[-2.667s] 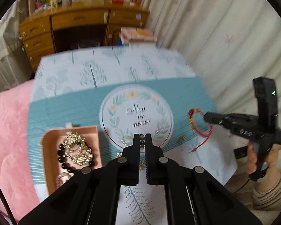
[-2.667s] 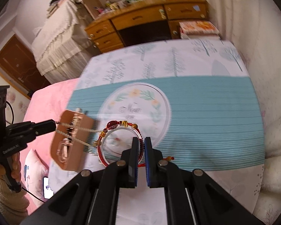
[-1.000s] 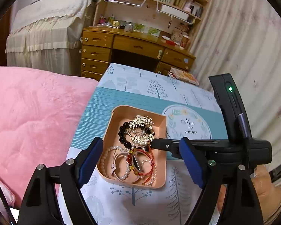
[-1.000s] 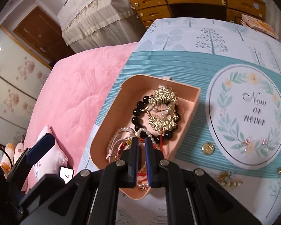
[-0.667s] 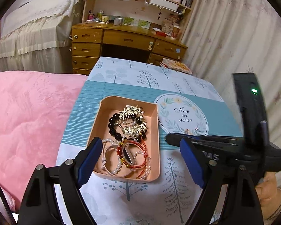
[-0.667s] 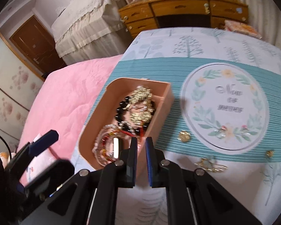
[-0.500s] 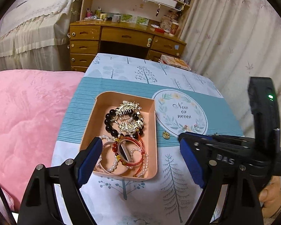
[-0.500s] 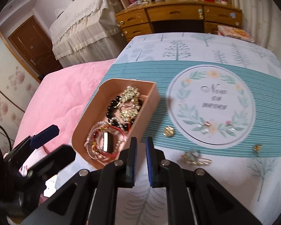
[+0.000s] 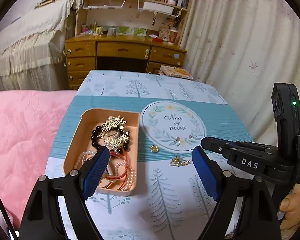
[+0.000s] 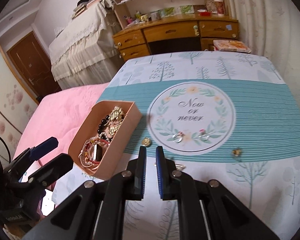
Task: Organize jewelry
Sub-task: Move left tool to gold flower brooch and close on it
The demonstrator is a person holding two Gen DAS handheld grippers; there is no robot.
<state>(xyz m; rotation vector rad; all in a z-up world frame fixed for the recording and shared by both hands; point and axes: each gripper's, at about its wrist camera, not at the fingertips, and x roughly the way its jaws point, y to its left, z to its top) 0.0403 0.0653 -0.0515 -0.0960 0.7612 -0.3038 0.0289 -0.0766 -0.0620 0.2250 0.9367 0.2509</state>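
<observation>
Rounded peach tray [image 9: 76, 140] — beaded bracelets [image 9: 122, 172], spiky gold clips [image 9: 114, 128].

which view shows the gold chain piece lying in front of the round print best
The left wrist view: the gold chain piece lies in full sight on the tablecloth. In the right wrist view the right gripper covers most of it; only an end shows.

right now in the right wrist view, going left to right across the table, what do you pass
pink tray → small gold pendant → ring with clear stone → ring with pink stone → gold earring
</observation>
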